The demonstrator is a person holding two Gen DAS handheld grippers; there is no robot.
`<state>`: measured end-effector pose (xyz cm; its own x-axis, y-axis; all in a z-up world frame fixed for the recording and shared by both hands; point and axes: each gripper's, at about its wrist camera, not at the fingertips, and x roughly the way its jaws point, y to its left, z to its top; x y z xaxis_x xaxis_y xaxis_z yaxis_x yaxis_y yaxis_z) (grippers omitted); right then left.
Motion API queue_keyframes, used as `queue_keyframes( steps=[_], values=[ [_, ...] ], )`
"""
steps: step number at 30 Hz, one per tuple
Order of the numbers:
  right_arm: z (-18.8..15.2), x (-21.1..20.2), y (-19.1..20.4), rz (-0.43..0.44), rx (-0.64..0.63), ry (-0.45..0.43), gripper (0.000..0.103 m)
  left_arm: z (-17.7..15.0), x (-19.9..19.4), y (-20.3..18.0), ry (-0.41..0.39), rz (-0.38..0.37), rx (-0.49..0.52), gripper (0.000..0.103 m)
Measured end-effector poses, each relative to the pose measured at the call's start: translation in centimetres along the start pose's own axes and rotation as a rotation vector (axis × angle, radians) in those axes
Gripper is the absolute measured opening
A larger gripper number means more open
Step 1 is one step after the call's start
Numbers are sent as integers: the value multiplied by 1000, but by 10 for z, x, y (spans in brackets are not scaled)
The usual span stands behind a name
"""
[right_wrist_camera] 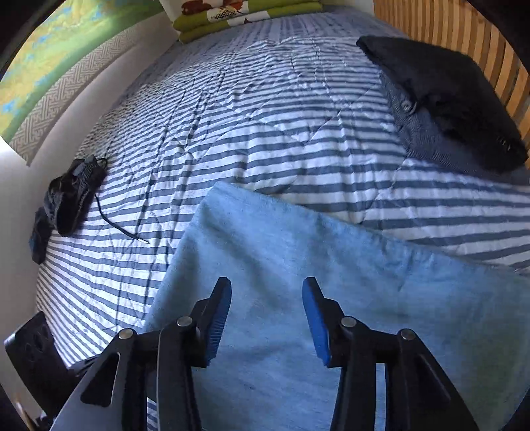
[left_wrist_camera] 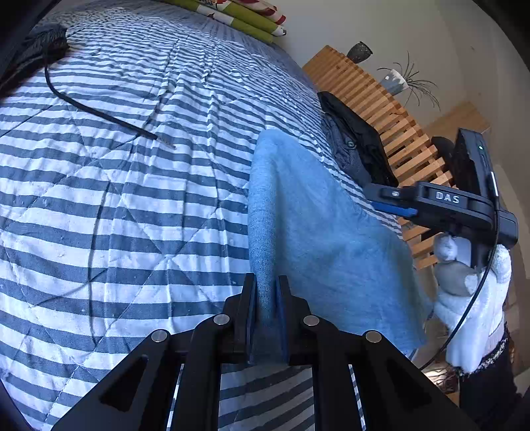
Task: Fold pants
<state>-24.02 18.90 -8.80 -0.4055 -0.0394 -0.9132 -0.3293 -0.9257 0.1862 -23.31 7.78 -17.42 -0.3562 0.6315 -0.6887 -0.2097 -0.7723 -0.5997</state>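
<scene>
Light blue pants lie folded on the striped bedspread, near its right side. My left gripper is shut on the left edge of the pants, with the cloth pinched between its pads. In the left wrist view my right gripper hovers over the pants' far right side, held by a hand in a white glove. In the right wrist view that right gripper stands open just above the light blue pants, with nothing between its fingers.
A black garment on a folded blue denim one lies at the bed's far right by a wooden slatted frame. A dark bundle with a black cord lies at the left. Folded green bedding sits at the head.
</scene>
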Motion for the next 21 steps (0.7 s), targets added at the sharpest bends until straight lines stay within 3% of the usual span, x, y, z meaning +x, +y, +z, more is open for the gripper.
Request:
queue_keyframes(
  steps=[4, 6, 8, 12, 21],
  values=[
    [-16, -45, -81, -3, 134, -28, 41, -2, -4, 12, 28, 18, 14, 15],
    [-35, -67, -133, -38, 215, -44, 41, -2, -6, 13, 30, 27, 16, 32],
    [-60, -83, -183, -54, 316, -51, 41, -3, -13, 14, 6, 39, 19, 41],
    [-105, -95, -257, -9, 480, -53, 41, -8, -29, 17, -4, 60, 33, 44],
    [-122, -59, -297, 167, 566, -71, 46, -8, -39, 4, -9, 125, 38, 44]
  ],
)
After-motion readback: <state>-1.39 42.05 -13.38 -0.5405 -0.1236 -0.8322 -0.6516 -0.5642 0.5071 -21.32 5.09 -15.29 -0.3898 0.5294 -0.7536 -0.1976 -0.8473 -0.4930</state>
